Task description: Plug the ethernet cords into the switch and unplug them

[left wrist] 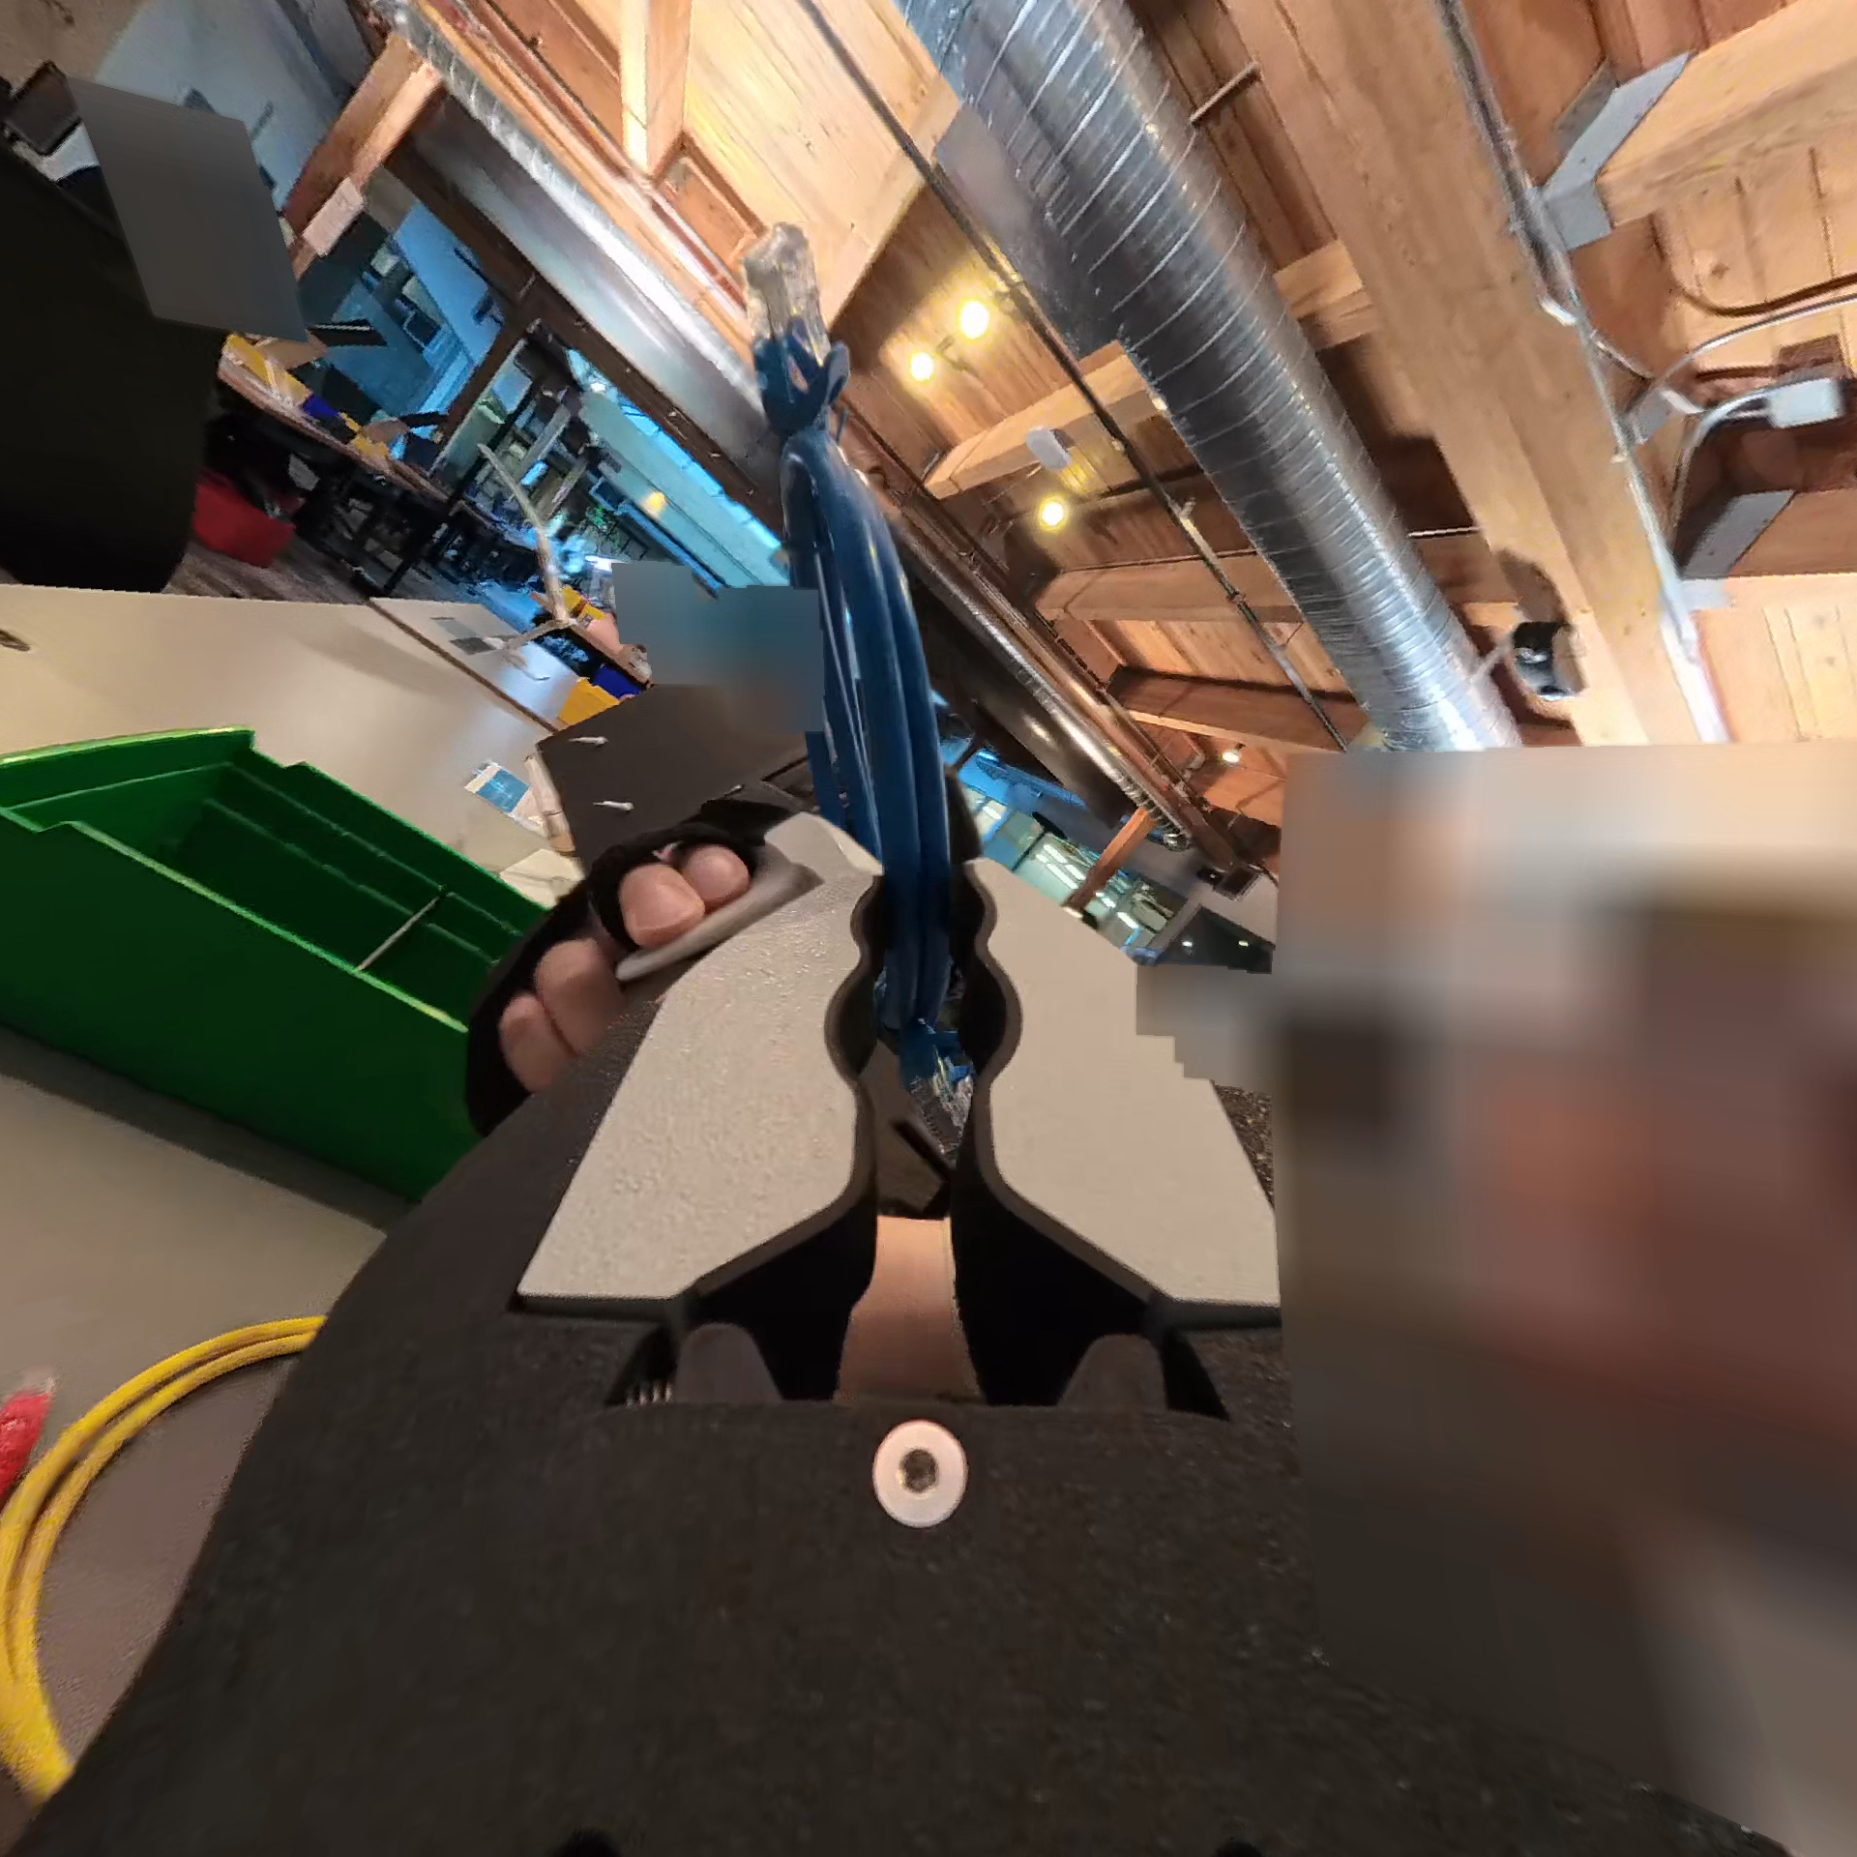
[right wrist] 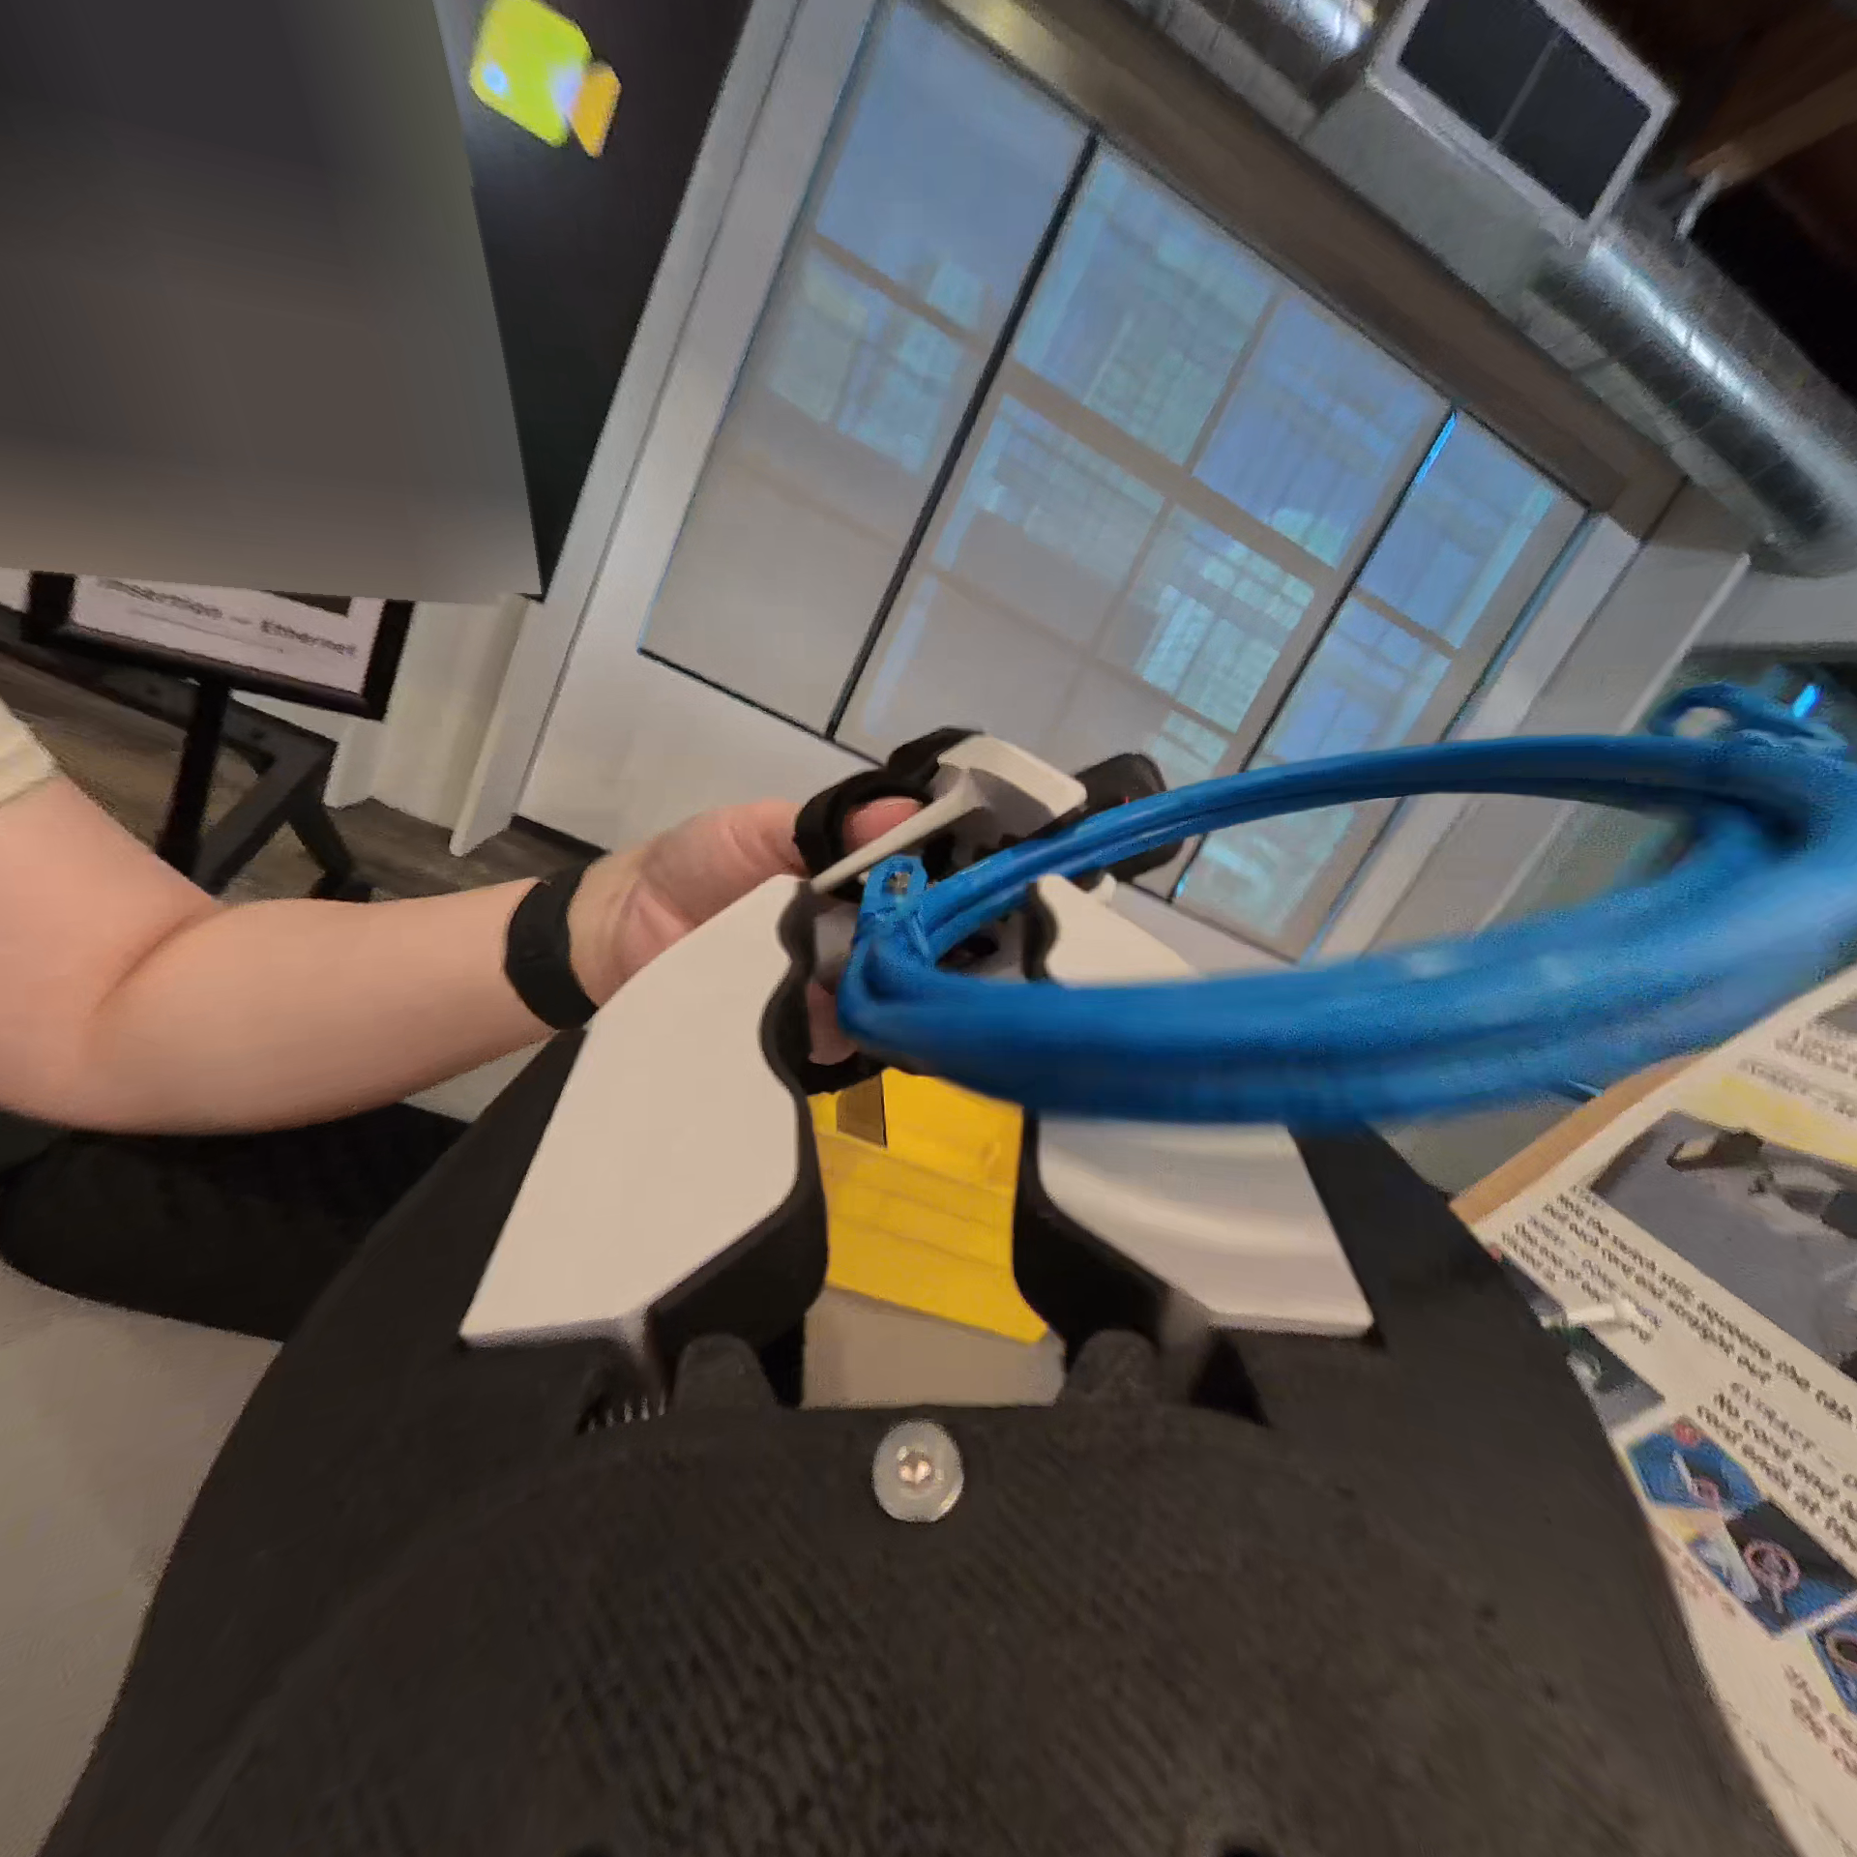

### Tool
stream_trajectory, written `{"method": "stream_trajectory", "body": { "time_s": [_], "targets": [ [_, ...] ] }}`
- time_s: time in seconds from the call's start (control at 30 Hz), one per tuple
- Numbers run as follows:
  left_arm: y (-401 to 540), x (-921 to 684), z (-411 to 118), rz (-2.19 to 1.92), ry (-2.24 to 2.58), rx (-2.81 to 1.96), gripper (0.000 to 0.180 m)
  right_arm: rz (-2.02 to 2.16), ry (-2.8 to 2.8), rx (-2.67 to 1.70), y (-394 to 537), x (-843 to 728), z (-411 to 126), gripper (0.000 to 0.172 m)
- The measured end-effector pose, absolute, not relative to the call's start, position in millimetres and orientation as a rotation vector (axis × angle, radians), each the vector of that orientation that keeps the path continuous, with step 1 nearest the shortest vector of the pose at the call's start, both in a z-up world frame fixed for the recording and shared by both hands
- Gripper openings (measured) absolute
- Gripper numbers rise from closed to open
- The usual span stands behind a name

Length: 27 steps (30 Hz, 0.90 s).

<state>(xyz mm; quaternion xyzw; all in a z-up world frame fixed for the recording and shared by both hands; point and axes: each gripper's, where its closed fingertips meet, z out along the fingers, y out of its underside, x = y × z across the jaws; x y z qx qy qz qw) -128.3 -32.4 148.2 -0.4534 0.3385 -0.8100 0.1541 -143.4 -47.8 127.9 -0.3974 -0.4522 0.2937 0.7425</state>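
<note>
My left gripper [left wrist: 919, 884] points up toward the ceiling and is shut on a coiled blue ethernet cord [left wrist: 874, 623]. The coil rises from the pads to a clear plug [left wrist: 782, 266], and a second plug [left wrist: 940, 1090] hangs between the fingers. In the right wrist view the same blue coil [right wrist: 1306, 1045] loops off to the right. Its tied end lies between the spread fingertips of my right gripper [right wrist: 919, 935], and the pads do not press on it. The left gripper [right wrist: 995, 794], held by a hand [right wrist: 683, 874], shows just beyond. No switch is in view.
A green bin [left wrist: 201, 904] stands on the table at the left. A yellow cord [left wrist: 60, 1487] and a red plug [left wrist: 20, 1427] lie near the front left. A yellow bin [right wrist: 924, 1206] sits below the right fingers. A printed sheet [right wrist: 1708, 1306] lies at the right.
</note>
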Motion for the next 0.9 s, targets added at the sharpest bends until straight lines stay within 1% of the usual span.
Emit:
{"method": "stream_trajectory", "body": {
  "time_s": [0.03, 0.07, 0.1, 0.13, 0.23, 0.37, 0.43, 0.5, 0.53, 0.57, 0.67, 0.8, 0.9],
  "targets": [
    [-31, -125, 145, -2.302, 0.961, -1.317, 0.012, 0.621, -0.999, -0.906, -42, -147, 123, 0.042],
    [-30, -124, 146, -2.310, 0.942, -1.313, 0.011, 0.592, -0.990, -0.909, -39, -149, 121, 0.040],
    [-30, -124, 146, -2.330, 0.940, -1.307, 0.011, 0.572, -0.986, -0.914, -37, -149, 121, 0.031],
    [-29, -125, 146, -2.333, 0.942, -1.305, 0.011, 0.567, -0.982, -0.927, -36, -148, 120, 0.028],
    [-22, -128, 150, -2.245, 0.913, -1.277, 0.011, 0.628, -0.927, -0.971, -31, -147, 123, 0.022],
    [-16, -134, 157, -2.194, 0.865, -1.227, 0.011, 0.733, -0.823, -0.967, -28, -152, 128, 0.023],
    [-15, -135, 158, -2.198, 0.859, -1.225, 0.011, 0.703, -0.829, -0.958, -28, -155, 126, 0.024],
    [-17, -135, 159, -2.220, 0.858, -1.216, 0.015, 0.689, -0.823, -0.934, -29, -156, 126, 0.023],
    [-17, -135, 159, -2.234, 0.853, -1.213, 0.011, 0.686, -0.812, -0.927, -29, -155, 127, 0.022],
    [-18, -134, 160, -2.240, 0.845, -1.206, 0.011, 0.674, -0.793, -0.925, -28, -154, 127, 0.020],
    [-16, -134, 161, -2.234, 0.819, -1.183, 0.011, 0.662, -0.708, -0.920, -25, -152, 132, 0.024],
    [-15, -135, 162, -2.236, 0.808, -1.156, 0.011, 0.796, -0.652, -0.920, -26, -156, 133, 0.028],
    [-14, -133, 160, -2.219, 0.816, -1.167, 0.010, 0.795, -0.656, -0.938, -22, -153, 131, 0.021]
  ]
}}
